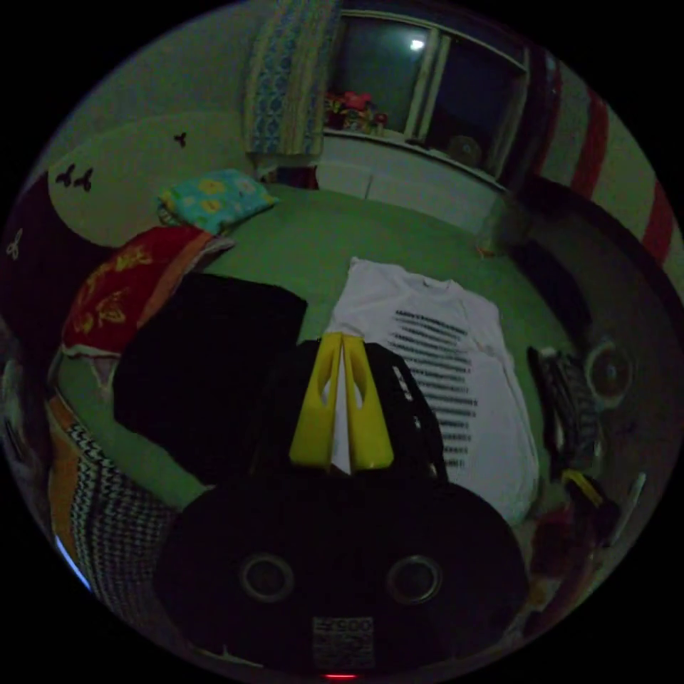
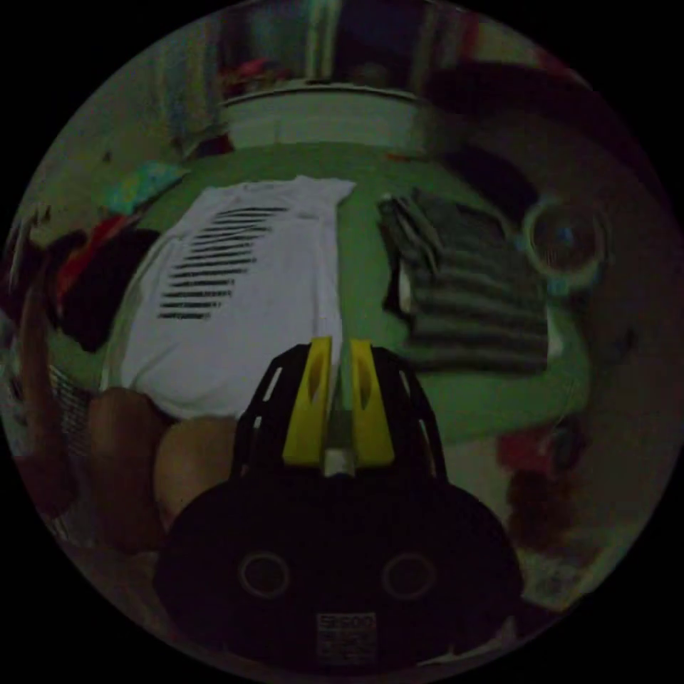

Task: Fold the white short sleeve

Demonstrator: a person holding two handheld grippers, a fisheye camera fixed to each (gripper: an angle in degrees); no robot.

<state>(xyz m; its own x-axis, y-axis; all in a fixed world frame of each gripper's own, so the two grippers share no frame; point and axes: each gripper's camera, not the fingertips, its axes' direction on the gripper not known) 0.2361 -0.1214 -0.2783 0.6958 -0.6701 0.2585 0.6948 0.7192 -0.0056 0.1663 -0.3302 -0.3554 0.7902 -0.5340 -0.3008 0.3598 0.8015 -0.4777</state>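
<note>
Green bedding (image 1: 313, 242) is carrying the white short sleeve (image 1: 456, 370), lying spread flat, ready for folding. Left gripper (image 1: 341, 342) is hovering nearly closed, holding nothing; right gripper (image 2: 340, 349) is hanging slightly parted, empty, near the shirt's edge.

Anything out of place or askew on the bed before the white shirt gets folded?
Nothing stands out. The white shirt lies spread flat on the green bed, a black garment on one side and a striped garment on the other. The dim light hides fine creases.

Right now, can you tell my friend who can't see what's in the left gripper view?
A white T-shirt with black stripes lies flat on a green bed. The yellow-jawed hand-held gripper hovers at its edge, jaws nearly together. A black garment lies beside it.
</note>
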